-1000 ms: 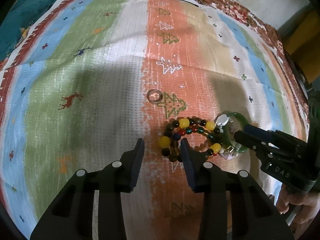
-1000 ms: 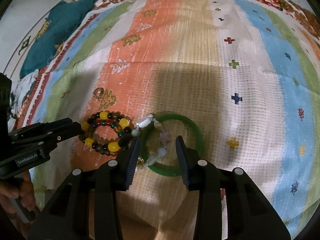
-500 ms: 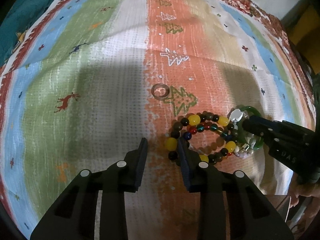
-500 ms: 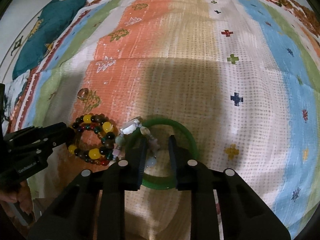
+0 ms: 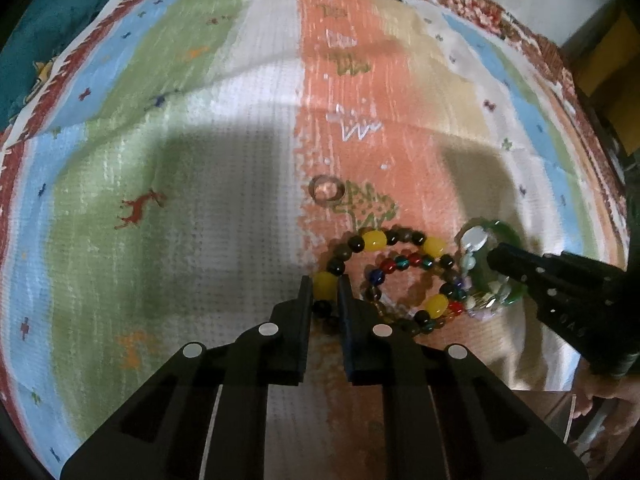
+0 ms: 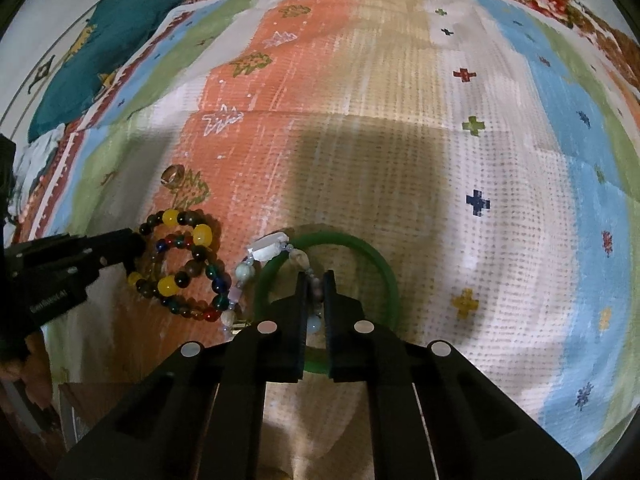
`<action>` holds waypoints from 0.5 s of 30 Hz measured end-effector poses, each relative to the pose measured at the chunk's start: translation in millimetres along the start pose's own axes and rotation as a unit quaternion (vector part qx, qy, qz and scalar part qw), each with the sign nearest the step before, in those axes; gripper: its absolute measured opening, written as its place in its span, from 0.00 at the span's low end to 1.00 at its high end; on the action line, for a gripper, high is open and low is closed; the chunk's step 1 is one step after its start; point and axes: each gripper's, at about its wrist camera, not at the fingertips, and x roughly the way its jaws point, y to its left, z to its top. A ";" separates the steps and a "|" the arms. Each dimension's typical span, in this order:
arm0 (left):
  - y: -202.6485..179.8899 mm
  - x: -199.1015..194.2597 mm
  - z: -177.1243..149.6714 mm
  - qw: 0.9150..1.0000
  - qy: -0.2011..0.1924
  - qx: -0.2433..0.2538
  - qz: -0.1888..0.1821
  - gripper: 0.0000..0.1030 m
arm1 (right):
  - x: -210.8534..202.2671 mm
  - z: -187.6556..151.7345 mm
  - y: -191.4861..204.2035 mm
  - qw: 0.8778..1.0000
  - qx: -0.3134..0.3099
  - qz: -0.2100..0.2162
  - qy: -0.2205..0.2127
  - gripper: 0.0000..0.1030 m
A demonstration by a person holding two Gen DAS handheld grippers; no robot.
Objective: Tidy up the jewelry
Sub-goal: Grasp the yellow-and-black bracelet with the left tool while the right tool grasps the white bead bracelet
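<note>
Below centre in the left wrist view, the left gripper (image 5: pixel 325 286) is clenched on a yellow bead of the dark bead bracelet (image 5: pixel 394 280), which lies on the orange stripe of the striped cloth (image 5: pixel 224 184). Right of it sits the green bangle (image 5: pixel 505 229), with a small ring (image 5: pixel 327 194) apart above. In the right wrist view, the right gripper (image 6: pixel 316 282) is pinched on the pale bead strand (image 6: pixel 256 258) that crosses the bangle at lower centre. A hand (image 5: pixel 608 394) shows at lower right.
</note>
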 end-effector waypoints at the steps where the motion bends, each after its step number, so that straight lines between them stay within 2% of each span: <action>1: 0.4 -4.5 1.3 1.000 -0.006 -0.002 -0.003 0.12 | -2.7 0.7 0.4 1.000 0.000 0.000 -0.003 0.08; 9: 6.0 -33.9 2.6 0.999 -0.037 -0.024 -0.029 0.12 | -27.4 2.5 2.8 1.000 -0.002 0.007 -0.026 0.07; 15: -2.4 -43.9 4.8 0.998 -0.049 -0.019 -0.041 0.12 | -43.2 -2.1 8.0 0.999 -0.011 0.001 -0.037 0.07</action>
